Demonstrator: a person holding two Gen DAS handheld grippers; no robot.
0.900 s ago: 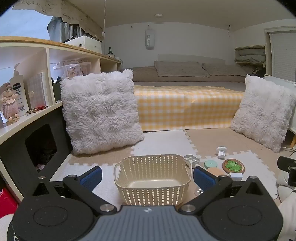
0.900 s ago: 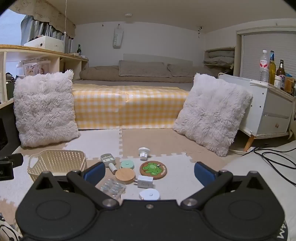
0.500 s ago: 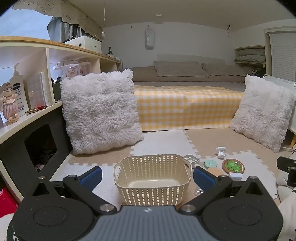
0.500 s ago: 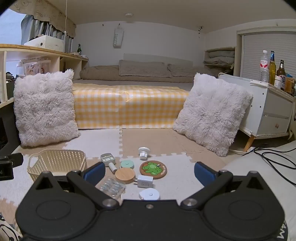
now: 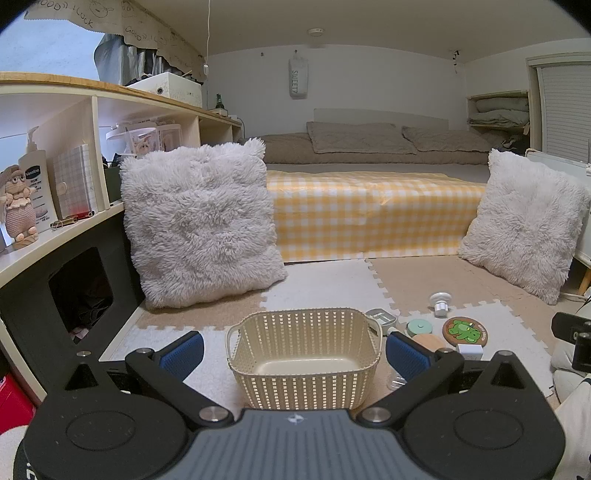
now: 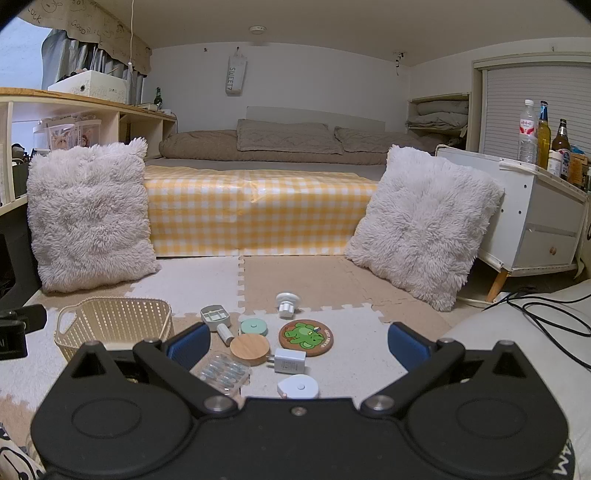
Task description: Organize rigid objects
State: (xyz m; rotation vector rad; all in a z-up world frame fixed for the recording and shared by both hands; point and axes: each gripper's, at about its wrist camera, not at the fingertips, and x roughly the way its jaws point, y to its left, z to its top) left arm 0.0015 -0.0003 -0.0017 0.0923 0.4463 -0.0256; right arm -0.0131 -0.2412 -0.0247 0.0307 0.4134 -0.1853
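- Step in hand: start of sorting, by the look of it. Basket (image 5: 303, 354) empty; nothing yet moved in.
- Landmark: basket, cream, perforated, on foam mat (image 6: 207, 273).
- Left gripper (image 5: 293, 349): jaws fully apart, holding nothing, pads either side of basket, apparently short of it.
- Right gripper (image 6: 297, 343): jaws fully apart, holding nothing, aimed at the clutter right of basket.
- Right of basket, nearest: grey tray (image 6: 215, 316), small white tube (image 6: 225, 332).
- Further right of basket: mint disc (image 6: 253, 327), wooden disc (image 6: 249, 349), frog coaster (image 6: 306, 337).
- Right of basket, toward camera: clear pill case (image 6: 224, 373), white charger (image 6: 290, 362), white round device (image 6: 297, 387).
- Right of basket, farther back: white knob-shaped piece (image 6: 286, 303).
- Next move, judged: right gripper down over one small item, probably charger or wooden disc; jaws narrowed onto its edges; carried left and released above basket. Flat discs likely hard to pinch off soft mat; edge grip called for.
- Risk, judged: light basket apt to slide if knocked; left gripper well placed to steady it.
- Writing, behind basket: "SWEET" on wall hanging (image 5: 297, 78); "GOOD LUCK" in part on curtain valance (image 5: 74, 14).
- Writing, left of basket: "Vaseline" on pump bottle (image 5: 36, 184), on shelf.
- Coaster lettering too small to read.
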